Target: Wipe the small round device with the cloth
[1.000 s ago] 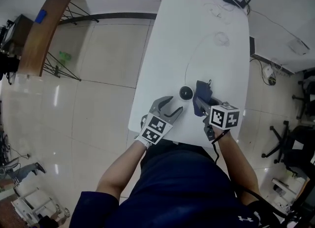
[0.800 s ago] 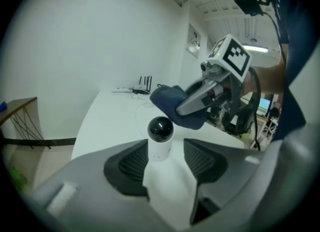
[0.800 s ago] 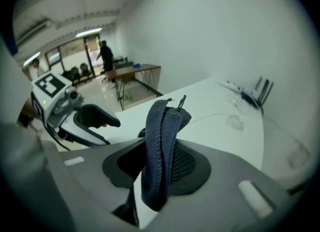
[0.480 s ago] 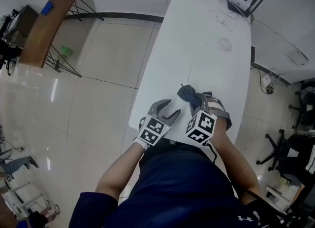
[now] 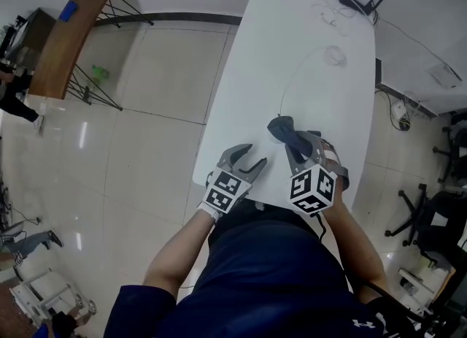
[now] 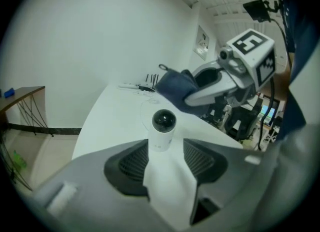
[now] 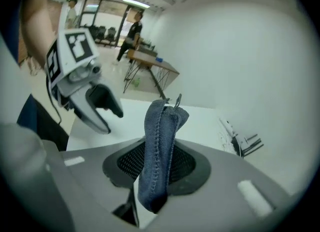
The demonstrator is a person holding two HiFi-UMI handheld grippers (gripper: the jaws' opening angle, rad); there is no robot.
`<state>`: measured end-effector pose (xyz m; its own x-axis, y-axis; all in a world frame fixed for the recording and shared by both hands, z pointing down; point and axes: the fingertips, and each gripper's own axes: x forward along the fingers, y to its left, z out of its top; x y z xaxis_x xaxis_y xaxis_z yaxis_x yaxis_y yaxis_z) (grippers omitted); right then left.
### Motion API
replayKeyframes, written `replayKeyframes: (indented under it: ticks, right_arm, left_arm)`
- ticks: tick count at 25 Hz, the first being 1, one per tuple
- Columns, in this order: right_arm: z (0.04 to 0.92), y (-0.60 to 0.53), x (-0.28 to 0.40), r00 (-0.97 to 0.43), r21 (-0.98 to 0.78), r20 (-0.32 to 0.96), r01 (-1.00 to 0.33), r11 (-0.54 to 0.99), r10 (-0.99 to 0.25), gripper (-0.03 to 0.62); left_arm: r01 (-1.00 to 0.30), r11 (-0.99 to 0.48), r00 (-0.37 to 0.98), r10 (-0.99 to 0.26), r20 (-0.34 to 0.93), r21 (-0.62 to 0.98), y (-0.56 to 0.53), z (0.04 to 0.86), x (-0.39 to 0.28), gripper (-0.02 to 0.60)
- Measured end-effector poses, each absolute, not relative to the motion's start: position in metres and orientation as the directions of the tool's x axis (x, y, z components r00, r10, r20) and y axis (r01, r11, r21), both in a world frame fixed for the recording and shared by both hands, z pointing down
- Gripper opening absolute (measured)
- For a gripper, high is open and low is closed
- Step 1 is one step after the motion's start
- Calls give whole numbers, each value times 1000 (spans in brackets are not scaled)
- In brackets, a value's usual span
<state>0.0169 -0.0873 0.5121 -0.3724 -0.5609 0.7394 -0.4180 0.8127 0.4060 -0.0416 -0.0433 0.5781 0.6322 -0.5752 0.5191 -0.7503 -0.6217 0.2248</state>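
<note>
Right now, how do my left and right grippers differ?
The right gripper is shut on the blue cloth; the left gripper is open and holds nothing. The left gripper faces the small round device; the right gripper holds the cloth above it. Both carry marker cubes.

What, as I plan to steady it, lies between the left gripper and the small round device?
Only bare white table: it shows between the left gripper's open fingers, up to the device, in that gripper's view. The cloth hangs higher up.
</note>
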Motion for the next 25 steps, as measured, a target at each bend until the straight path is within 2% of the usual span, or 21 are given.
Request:
replayKeyframes:
  ticks: [2,3,7,10,12,14,16,18,19,21,22,25]
  right_arm:
    - [500,-107,25,-387,344,712,-535,772,-586,117]
    - [501,-113,29,-376,335,717,-553,763,-587,117]
    - [520,-108,25,-321,450,747,-402,798,-583,117]
    - [539,-82,9,-354,437,776,-293,850,-521,117]
    - [543,-67,2,-426,328,780,-344,880,-457,117]
    - [538,-60,7,-558,84,727,-506,859,-400,117]
    - [539,-61,27,-683,-271,620,-650,710,-387,117]
    - [555,-64,55,-727,-550,562,-684,479,-393,118]
    - [571,-62,68,-729,-630,572,-684,369,-375,123]
    - [608,-54,90,-708,-681,632,-702,210,-316,157]
    - [624,-51,101,-679,-663,671,-729,170,-298,208]
    - [658,-47,134,-535,-517,791,-844,144,-296,303]
  left_arm:
    - [-758,-608,628,-583,514,236,-47,577,-46,218]
    - [-760,-604,627,-587,512,239,-48,577,-47,216]
    - [-759,-607,631,-595,497,237,-53,571,-47,215]
    - [-757,-608,633,-595,495,238,-55,569,-48,215]
    - [-754,-612,636,-588,499,239,-54,568,-50,213]
    - [-746,-617,645,-578,500,249,-52,567,-49,213]
    - [-740,-616,653,-564,505,270,-48,566,-45,209]
    - [-736,-607,658,-537,528,299,-40,568,-38,199]
    - [-735,-605,655,-520,548,305,-36,570,-34,193]
    - [-731,-611,652,-494,576,304,-29,577,-28,192]
    - [-726,-616,655,-487,578,304,-26,579,-24,192]
    - [-713,-632,668,-477,571,305,-21,580,-12,192]
